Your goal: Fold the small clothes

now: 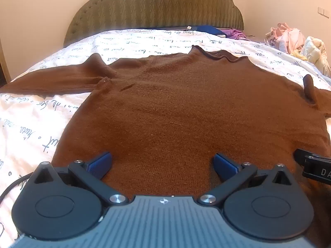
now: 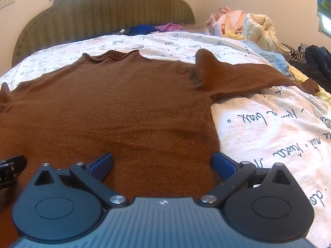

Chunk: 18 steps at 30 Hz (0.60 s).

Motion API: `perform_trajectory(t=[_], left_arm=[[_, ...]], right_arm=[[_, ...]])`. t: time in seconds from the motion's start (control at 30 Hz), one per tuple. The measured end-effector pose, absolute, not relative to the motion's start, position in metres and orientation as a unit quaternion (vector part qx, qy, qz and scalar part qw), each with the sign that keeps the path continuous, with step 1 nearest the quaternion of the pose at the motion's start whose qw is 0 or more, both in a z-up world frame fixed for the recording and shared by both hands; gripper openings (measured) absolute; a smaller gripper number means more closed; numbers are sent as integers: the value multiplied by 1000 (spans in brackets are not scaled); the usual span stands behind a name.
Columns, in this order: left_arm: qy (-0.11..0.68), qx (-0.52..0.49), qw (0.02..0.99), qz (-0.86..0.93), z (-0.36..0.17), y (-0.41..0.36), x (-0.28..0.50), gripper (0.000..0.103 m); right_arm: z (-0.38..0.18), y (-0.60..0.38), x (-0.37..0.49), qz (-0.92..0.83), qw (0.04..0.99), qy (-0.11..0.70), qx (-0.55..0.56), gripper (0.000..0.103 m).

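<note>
Left claw (image 1: 162, 166): jaws spread wide, blue pads (image 1: 99, 165) apart, holding nothing; poised over the hem end of the brown sweater (image 1: 175, 103), whether touching the knit cannot be told. Tip of the right claw shows at the right edge of this view.

Right claw (image 2: 162, 166): jaws likewise spread wide, empty; its right pad (image 2: 223, 165) sits just at the sweater's right side edge, near the hem.

Brown sweater (image 2: 113, 107): one item, laid flat on the bed (image 2: 269, 128), front or back side up cannot be told. Long axis runs from the foot of the bed toward the headboard (image 1: 155, 8); rolled collar (image 1: 217, 56) points to the headboard, hem lies nearest both claws. Left sleeve (image 1: 51, 82) stretches out toward the bed's left edge; right sleeve (image 2: 248, 76) stretches toward the right edge, with a raised fold at each shoulder.

Bed cover: white, printed with dark handwriting.

Heap of pale clothes (image 2: 244, 24): at the bed's far right corner. Blue and purple cloth (image 2: 157, 29) lies against the headboard.
</note>
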<state>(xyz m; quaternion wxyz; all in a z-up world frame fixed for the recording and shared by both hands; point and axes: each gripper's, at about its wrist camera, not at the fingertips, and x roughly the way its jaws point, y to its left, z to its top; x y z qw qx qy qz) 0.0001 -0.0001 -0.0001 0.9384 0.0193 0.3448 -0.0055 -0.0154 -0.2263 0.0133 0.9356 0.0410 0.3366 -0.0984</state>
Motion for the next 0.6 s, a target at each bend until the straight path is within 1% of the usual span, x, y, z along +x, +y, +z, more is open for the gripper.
perform_trajectory(t=[0.6], left_arm=[[344, 24, 938, -4, -1, 2, 0, 103]], right_arm=[[14, -227, -16, -98, 936, 337, 42, 103]])
